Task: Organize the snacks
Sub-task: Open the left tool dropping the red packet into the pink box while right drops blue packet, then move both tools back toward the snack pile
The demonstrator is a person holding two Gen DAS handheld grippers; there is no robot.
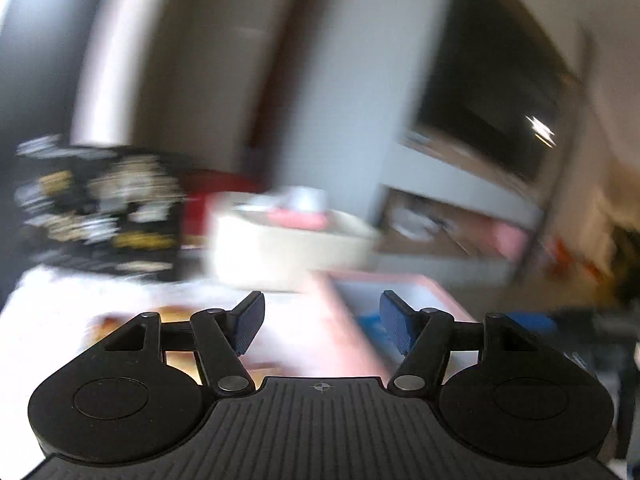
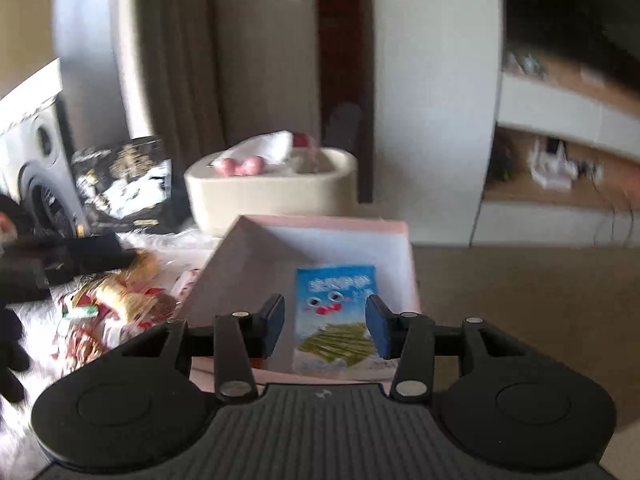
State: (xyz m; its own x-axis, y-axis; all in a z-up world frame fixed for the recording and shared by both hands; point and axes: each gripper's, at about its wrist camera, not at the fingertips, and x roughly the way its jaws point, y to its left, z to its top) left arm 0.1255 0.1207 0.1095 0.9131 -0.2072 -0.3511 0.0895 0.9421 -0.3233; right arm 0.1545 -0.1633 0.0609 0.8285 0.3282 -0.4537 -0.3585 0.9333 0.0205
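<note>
Snack packet [image 2: 337, 316] lies inside the pink box [image 2: 412, 268], both hand-held grippers [image 2: 325, 326] [image 1: 322, 324] spread wide, empty, above its near rim.

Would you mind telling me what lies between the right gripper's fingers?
In the right wrist view, the right gripper stands open; between its fingers shows the blue snack packet, lying in the pink box.
</note>
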